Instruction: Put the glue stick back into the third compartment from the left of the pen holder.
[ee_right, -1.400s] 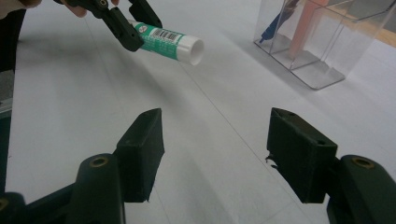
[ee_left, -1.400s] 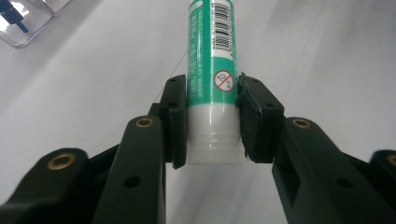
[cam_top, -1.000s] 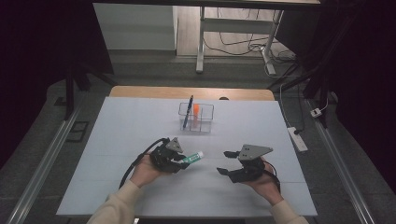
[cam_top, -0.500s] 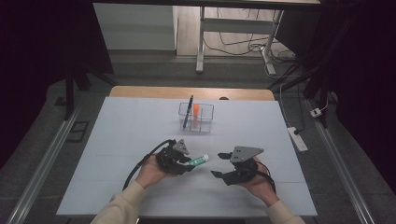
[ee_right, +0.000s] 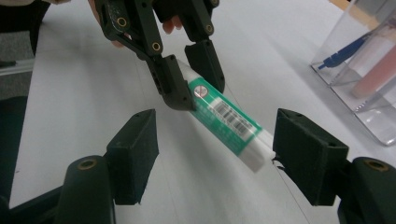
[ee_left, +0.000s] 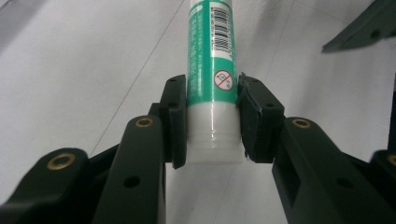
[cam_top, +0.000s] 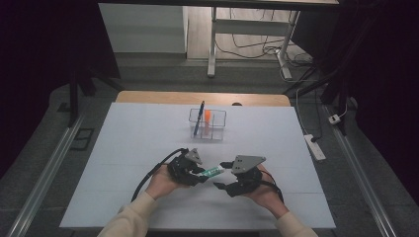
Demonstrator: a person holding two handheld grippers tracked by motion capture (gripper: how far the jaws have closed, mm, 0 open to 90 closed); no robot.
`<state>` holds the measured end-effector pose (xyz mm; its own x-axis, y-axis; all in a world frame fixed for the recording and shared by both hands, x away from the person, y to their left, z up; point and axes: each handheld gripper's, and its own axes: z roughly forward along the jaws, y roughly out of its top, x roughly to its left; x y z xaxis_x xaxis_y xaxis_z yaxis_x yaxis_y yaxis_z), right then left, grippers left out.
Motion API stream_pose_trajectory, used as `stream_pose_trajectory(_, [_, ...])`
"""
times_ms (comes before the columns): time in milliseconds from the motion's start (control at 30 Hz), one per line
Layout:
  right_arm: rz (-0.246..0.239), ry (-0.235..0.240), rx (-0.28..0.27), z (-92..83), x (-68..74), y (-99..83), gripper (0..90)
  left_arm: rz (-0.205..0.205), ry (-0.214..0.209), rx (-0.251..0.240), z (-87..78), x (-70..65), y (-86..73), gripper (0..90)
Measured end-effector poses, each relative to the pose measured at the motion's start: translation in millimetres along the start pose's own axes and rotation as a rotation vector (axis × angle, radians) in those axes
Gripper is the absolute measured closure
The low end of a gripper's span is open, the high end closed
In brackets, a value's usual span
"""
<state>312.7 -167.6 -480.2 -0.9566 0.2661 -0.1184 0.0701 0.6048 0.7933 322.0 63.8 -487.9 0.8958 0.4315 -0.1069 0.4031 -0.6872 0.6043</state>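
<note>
A green and white glue stick (cam_top: 213,171) (ee_left: 211,70) (ee_right: 229,123) hangs just above the white table, and my left gripper (cam_top: 200,172) (ee_left: 211,121) is shut on its white base end. The stick points toward my right gripper (cam_top: 221,175) (ee_right: 215,154). That gripper is open, and its two pads stand either side of the stick's white cap end without touching it. In the right gripper view my left gripper (ee_right: 184,77) comes in from the top left with a hand behind it.
A clear plastic organiser (cam_top: 207,124) (ee_right: 359,60) stands at the middle back of the table, holding a blue pen (cam_top: 199,117) and an orange marker (cam_top: 208,116). A power strip (cam_top: 314,146) lies on the floor to the right.
My right gripper has moved left toward the left gripper, so its open jaws now flank the stick's free end. The left gripper has hardly moved.
</note>
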Motion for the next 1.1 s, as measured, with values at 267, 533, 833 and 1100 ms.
stream_pose_trajectory(267, [-0.047, 0.002, 0.021, 9.4, 3.2, 5.7, 30.6, 0.004, -0.009, 0.003, 1.5, -0.9, 1.7, 65.1])
stream_pose_trajectory(533, [-0.077, 0.000, 0.044, 16.9, 5.9, 8.2, 30.5, 0.007, -0.014, 0.008, 2.7, -1.4, 2.4, 65.0])
stream_pose_trajectory(833, [-0.113, -0.011, 0.097, 28.2, 8.7, 6.6, 31.4, 0.011, -0.022, -0.001, 0.8, -3.4, 4.0, 65.0])
stream_pose_trajectory(1100, [-0.183, -0.037, 0.143, 32.5, 14.2, 5.8, 44.2, 0.026, -0.048, -0.014, -1.7, -8.1, 7.7, 65.0])
